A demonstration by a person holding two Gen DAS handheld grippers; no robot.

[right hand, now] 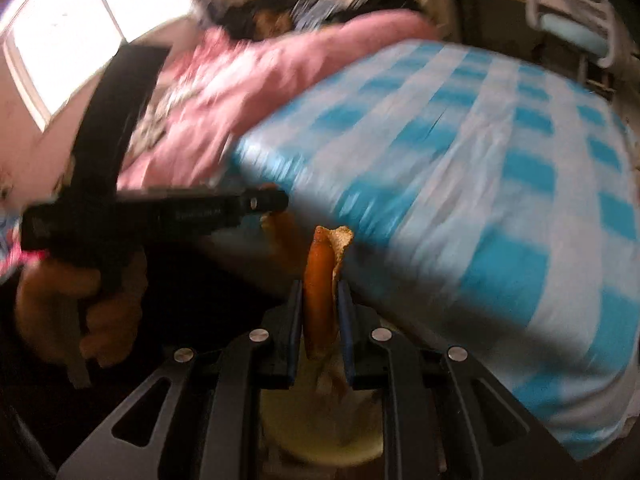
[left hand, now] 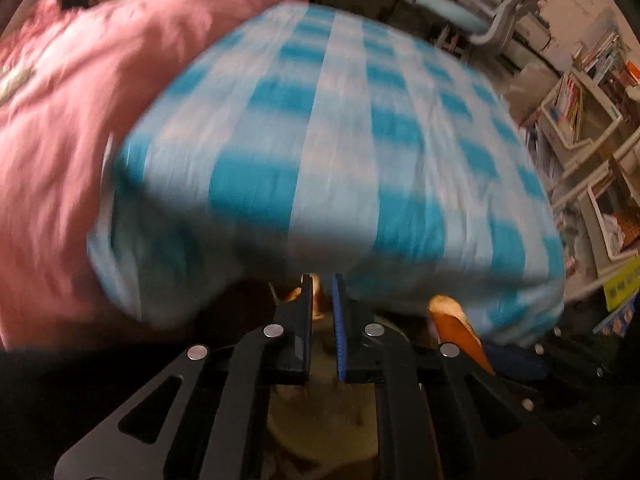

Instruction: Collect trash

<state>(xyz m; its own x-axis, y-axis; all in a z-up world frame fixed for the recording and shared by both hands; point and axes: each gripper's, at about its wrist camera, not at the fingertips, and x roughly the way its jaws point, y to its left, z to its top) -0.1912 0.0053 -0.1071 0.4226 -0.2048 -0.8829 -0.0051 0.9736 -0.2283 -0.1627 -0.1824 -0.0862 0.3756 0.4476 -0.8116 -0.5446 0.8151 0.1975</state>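
Right gripper, bottom middle of the right wrist view, pinches an orange peel btwn its two pads; the peel sticks up past the tips. Left gripper, bottom middle of its view, is nearly pressed together w/ a small bit of peel in the gap. Blue checked bed fills the middle & right, pink blanket upper left. All blurry.

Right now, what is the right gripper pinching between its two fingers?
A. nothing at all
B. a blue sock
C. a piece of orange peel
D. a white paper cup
C: in the right wrist view the right gripper has its fingers closed against a curled piece of orange peel, orange outside and pale inside, in front of the blue checked bed sheet.
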